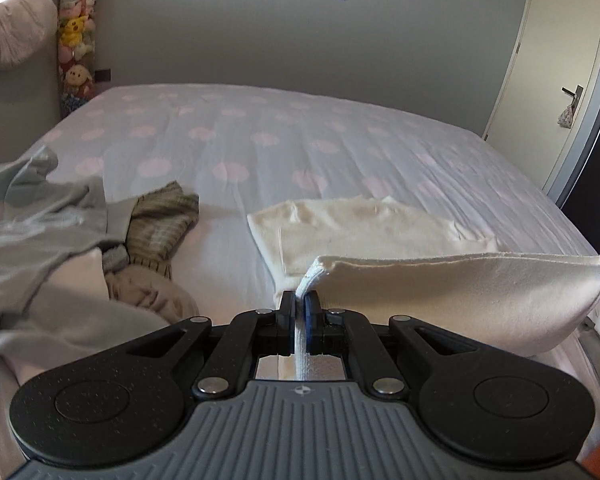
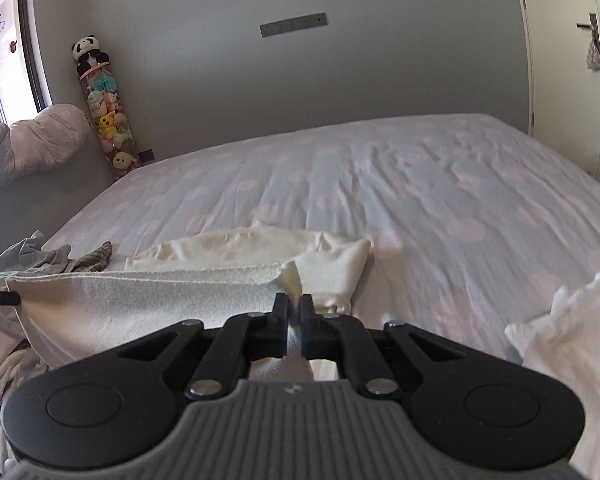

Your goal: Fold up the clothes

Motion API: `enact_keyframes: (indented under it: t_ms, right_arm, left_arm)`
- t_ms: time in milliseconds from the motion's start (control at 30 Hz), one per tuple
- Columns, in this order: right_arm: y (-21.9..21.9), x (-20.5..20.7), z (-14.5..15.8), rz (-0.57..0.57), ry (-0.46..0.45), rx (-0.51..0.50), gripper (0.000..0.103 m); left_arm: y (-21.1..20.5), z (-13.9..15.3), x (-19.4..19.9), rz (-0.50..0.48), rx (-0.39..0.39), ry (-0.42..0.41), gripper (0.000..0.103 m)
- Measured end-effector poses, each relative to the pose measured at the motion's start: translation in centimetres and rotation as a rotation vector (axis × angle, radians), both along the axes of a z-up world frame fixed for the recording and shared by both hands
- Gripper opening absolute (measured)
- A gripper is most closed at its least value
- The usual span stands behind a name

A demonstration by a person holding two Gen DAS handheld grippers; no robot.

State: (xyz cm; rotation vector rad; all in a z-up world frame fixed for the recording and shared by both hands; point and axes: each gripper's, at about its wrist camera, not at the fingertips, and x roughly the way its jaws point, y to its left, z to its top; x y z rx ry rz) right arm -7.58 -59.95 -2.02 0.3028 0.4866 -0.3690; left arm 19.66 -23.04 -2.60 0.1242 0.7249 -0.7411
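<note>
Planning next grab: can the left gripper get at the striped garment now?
Probably not yet: the left gripper is shut on the cream garment. The striped garment lies uncovered on the bed, but the jaws must release first.

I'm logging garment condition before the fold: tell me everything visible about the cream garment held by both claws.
The cream knit cloth garment looks soft and slightly fuzzy. Its near edge is lifted and stretched between the left claw and right claw, each shut on a corner. Its far part lies rumpled on the dotted lilac bedsheet.

Polka-dot bed (image 1: 284, 136) ahead of the claw, carrying a cream garment (image 1: 364, 220) in front, crumpled grey clothes (image 1: 40, 220) leftward.
</note>
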Motion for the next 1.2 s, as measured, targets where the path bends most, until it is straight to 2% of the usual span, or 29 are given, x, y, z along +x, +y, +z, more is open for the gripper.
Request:
enact_keyframes:
  t_ms: [233, 333, 467, 633, 933, 1133, 1200]
  right_arm:
    - [-3.1, 5.9, 3.9, -0.013, -0.031, -0.094, 0.006]
    - [-5.0, 9.3, 4.9, -0.014, -0.024, -0.126, 0.006]
    - [-7.5, 14.4, 4.6, -0.005, 0.006, -0.169, 0.006]
    - [-10.7, 20.9, 1.8, -0.003, 0.055, -0.188, 0.006]
    - [-15.1, 29.2, -6.6, -0.005, 0.182, -0.157, 0.006]
    - [-16.5, 30.5, -9.8, -0.019, 0.231, -0.096, 0.008]
    - [-16.6, 29.9, -9.9, -0.039, 0.242, -0.101, 0.009]
  left_arm:
    - [-5.5, 4.1, 4.9, -0.021, 0.052, -0.131, 0.003]
    - [-7.9, 4.3, 7.6, -0.023, 0.076, -0.145, 0.003]
    - [-11.3, 2.9, 11.9, -0.021, 0.121, -0.15, 0.003]
    - [-14.9, -0.7, 16.5, -0.029, 0.177, -0.135, 0.003]
    - [-19.0, -8.5, 21.8, -0.039, 0.24, -0.049, 0.003]
    - [-18.8, -10.7, 22.7, -0.011, 0.244, -0.012, 0.004]
    - [-17.7, -10.4, 22.4, -0.006, 0.231, 0.012, 0.009]
